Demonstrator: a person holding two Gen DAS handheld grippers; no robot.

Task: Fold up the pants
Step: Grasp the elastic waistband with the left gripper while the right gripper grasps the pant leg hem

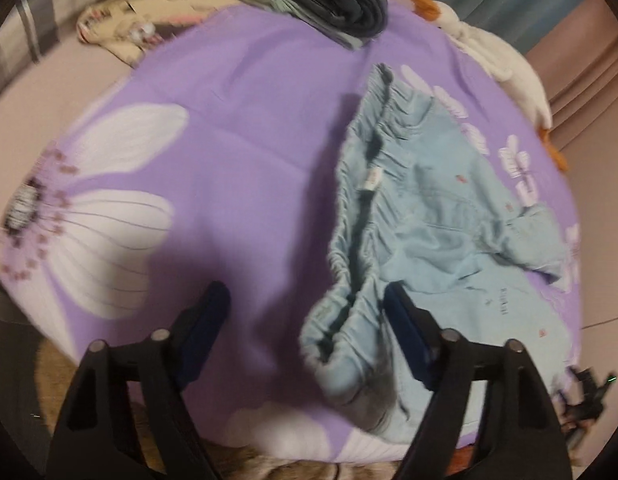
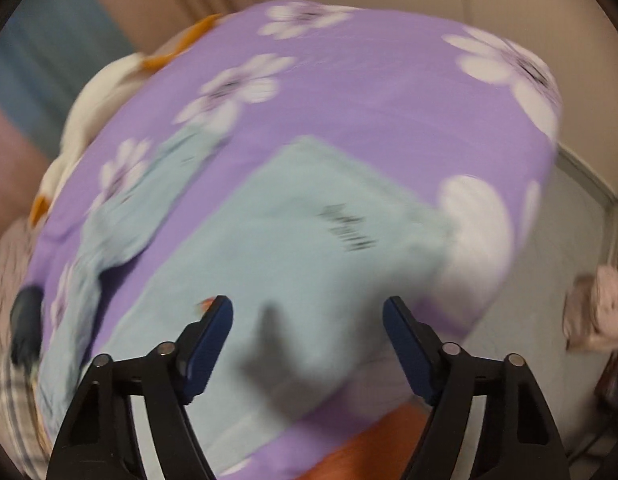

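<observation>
Light blue pants (image 1: 413, 216) lie crumpled on a purple flowered sheet (image 1: 245, 128), their elastic waistband running towards me on the right of the left wrist view. My left gripper (image 1: 307, 300) is open and empty, just above the near end of the waistband. In the blurred right wrist view the pants' legs (image 2: 293, 248) spread flat across the sheet (image 2: 369, 92), one leg with dark lettering. My right gripper (image 2: 307, 312) is open and empty above the near leg, its shadow on the cloth.
A stack of folded dark and green clothes (image 1: 329, 4) sits at the sheet's far edge. A white plush duck with orange feet (image 1: 505, 60) lies at the far right. A patterned cream cloth (image 1: 121, 28) lies far left. The floor (image 2: 549, 280) and a pink bundle (image 2: 601, 304) lie right of the bed.
</observation>
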